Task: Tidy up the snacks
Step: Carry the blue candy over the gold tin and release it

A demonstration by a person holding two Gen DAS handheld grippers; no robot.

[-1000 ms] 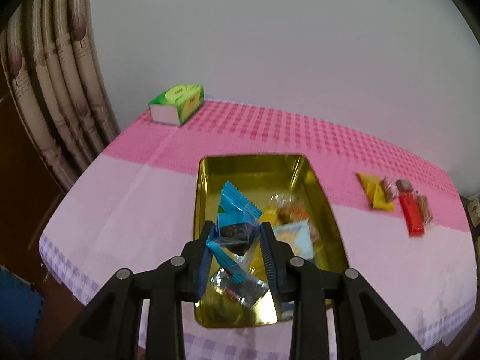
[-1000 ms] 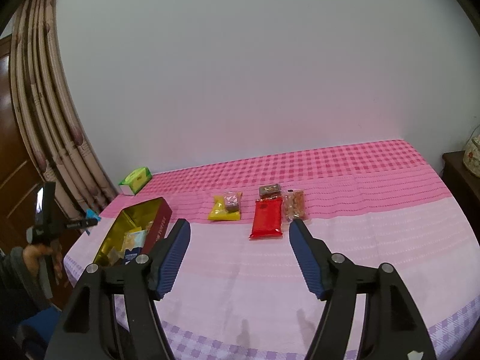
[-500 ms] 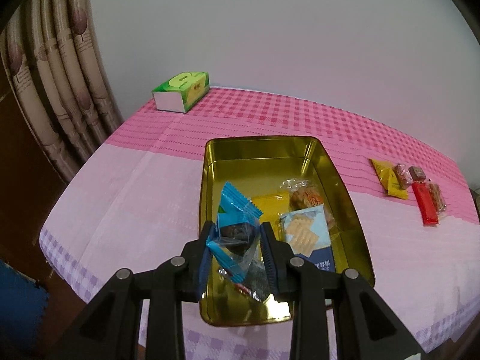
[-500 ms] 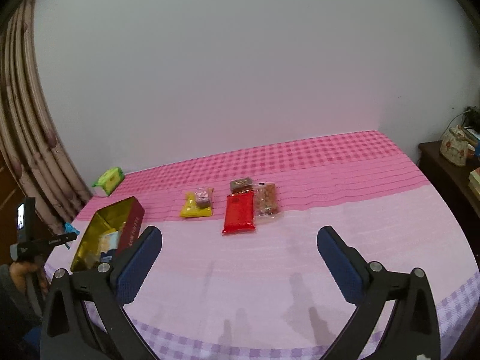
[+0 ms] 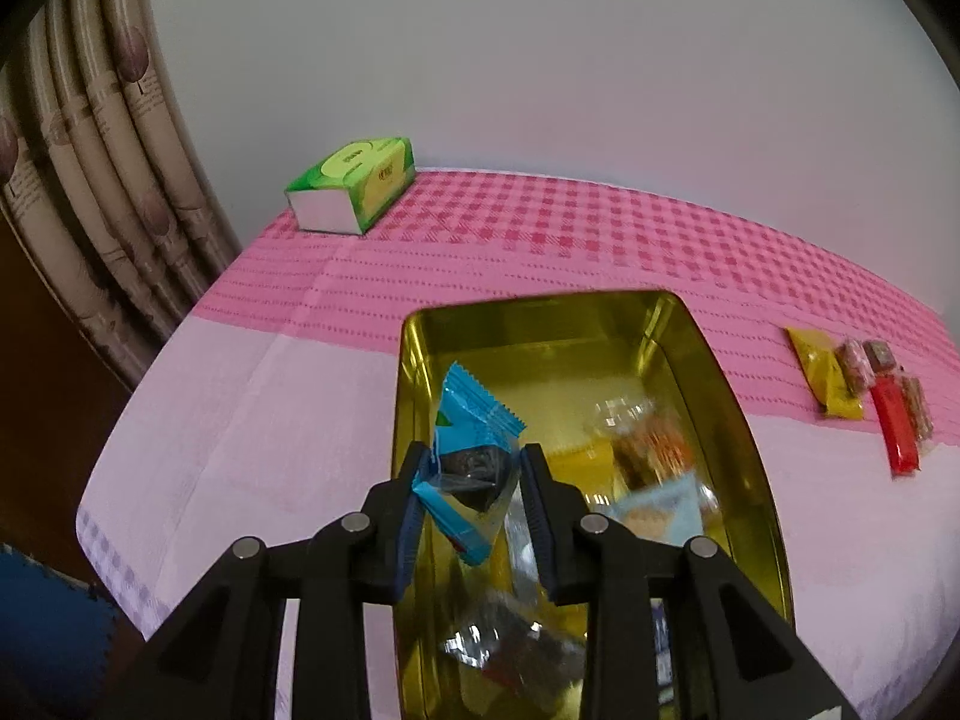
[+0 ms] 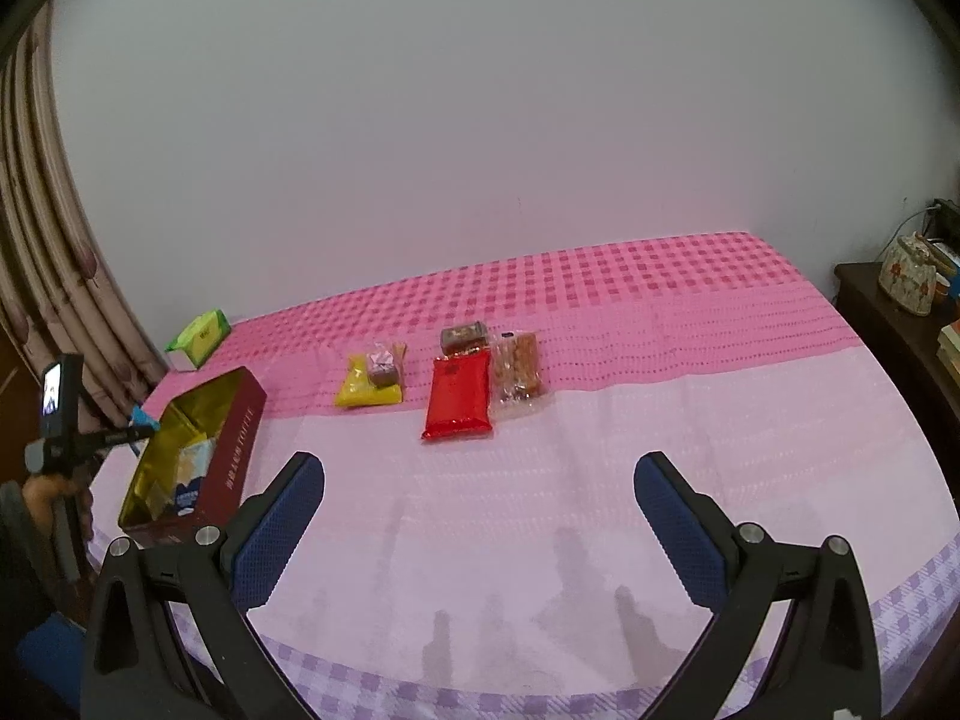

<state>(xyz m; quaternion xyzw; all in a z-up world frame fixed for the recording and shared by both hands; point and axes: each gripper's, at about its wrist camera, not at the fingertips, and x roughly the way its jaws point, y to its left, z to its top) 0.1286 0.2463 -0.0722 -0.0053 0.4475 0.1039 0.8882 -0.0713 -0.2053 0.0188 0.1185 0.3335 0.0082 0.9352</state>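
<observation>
The left tool is clenched on a blue snack packet, held above the open gold tin, which already holds several wrapped snacks. The right tool, its jaws just spread wide with nothing between them, hovers over the pink counter. Beyond it lie a yellow packet, a red packet and small wrapped snacks.

Cloth: I see pink checks at the back, pale pink in the middle, lilac checks at the hem.
Tin: gold inside, dark red outside.
Held wrapper: blue, dark centre.
Flat packet: red.
Pouch: yellow.
Box: green and yellow.
Pads: blue, dimpled.
</observation>
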